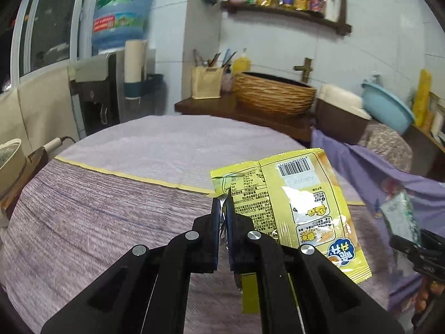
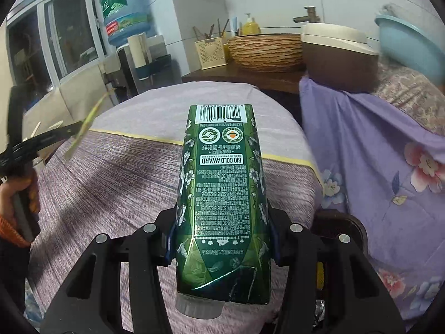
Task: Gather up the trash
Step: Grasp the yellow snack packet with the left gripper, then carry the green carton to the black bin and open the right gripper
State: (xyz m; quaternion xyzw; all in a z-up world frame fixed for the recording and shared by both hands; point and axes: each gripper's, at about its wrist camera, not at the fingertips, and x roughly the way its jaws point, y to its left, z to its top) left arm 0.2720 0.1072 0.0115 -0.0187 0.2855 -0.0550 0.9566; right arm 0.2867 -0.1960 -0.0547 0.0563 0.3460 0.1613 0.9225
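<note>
My left claw [image 1: 224,208] is pinched tight on the edge of a yellow snack wrapper [image 1: 294,211], which hangs clear above the table: thin, crinkly film, surely light and slick, so I'd keep the bite deep on its seam. My right claw [image 2: 222,239] is clamped across a green drink carton [image 2: 225,194], cap end toward me; it looks stiff but crushable, best squeezed on its flat sides. Below lies the purple tablecloth [image 2: 111,183]; beyond, a woven basket [image 1: 274,94] on the counter and a water jug [image 1: 122,11].

Both grippers are matte black linkages studded with round silver screws. The right gripper [image 2: 222,239] has blue pads [image 2: 274,239]; the left hand [image 2: 19,194] shows bare skin and an orange cuff.
</note>
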